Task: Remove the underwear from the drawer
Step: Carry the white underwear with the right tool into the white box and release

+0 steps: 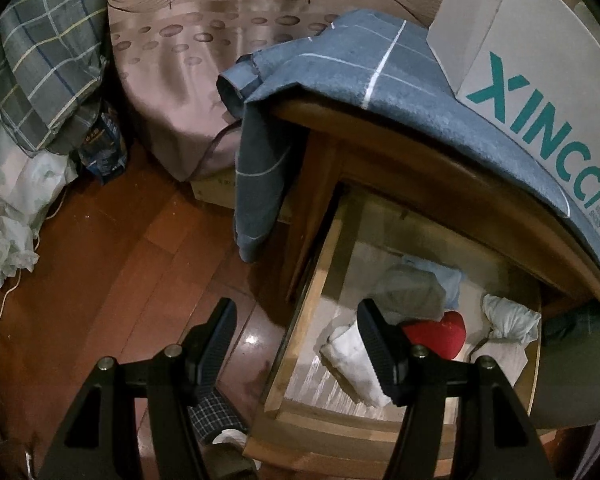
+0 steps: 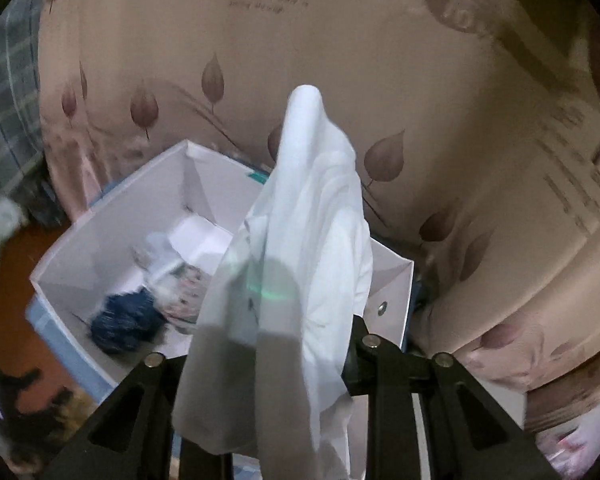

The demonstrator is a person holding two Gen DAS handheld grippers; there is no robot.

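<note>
Right gripper clamps white underwear over box (blurred); left gripper agape above drawer.

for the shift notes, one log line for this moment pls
right gripper: shut on white garment over box | left gripper: open above drawer

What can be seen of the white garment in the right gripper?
The white garment is thin, soft, wrinkled cloth, pinched in the right gripper, whose jaws are shut on it. It bunches up in a peak ahead of the fingers and drapes down over them, hiding most of both. It hangs in front of an open white box that holds other small clothes; whether it touches the box cannot be told.
</note>
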